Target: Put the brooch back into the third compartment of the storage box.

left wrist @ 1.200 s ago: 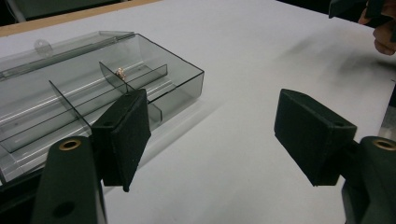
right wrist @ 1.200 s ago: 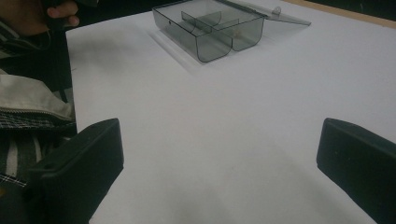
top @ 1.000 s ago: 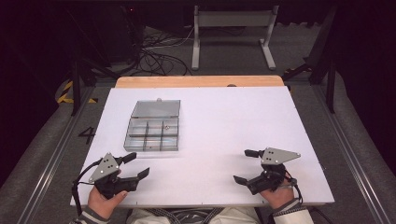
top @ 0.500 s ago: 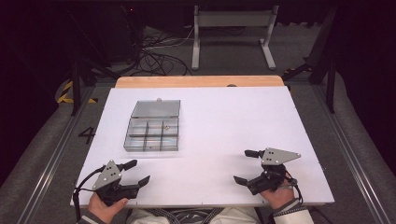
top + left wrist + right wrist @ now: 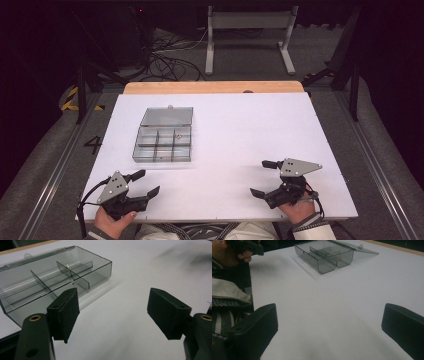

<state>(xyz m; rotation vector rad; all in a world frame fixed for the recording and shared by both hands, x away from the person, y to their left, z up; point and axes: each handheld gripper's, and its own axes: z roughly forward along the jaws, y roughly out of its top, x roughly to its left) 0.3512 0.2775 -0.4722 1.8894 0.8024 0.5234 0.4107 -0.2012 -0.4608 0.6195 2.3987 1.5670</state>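
A clear compartment box (image 5: pixel 164 140) sits on the left half of the white table (image 5: pixel 240 130), its lid folded back flat on the far side, so the dividers lie open to the top. One small brass-coloured piece (image 5: pixel 67 265) rests in a compartment on the box's right side (too small to identify). The left gripper (image 5: pixel 145 183) is at the near left edge, just near of the box, and its jaws stand wide apart with nothing between them; in the left gripper view the box lies ahead and to the left of the jaws. The right gripper (image 5: pixel 261 178) is at the near right, well apart from the box, jaws likewise spread wide and empty. The box's long axis runs near to far with the lid included. The left gripper is clearly the nearer one, so any reach to the box would likely be a short forward move from that side
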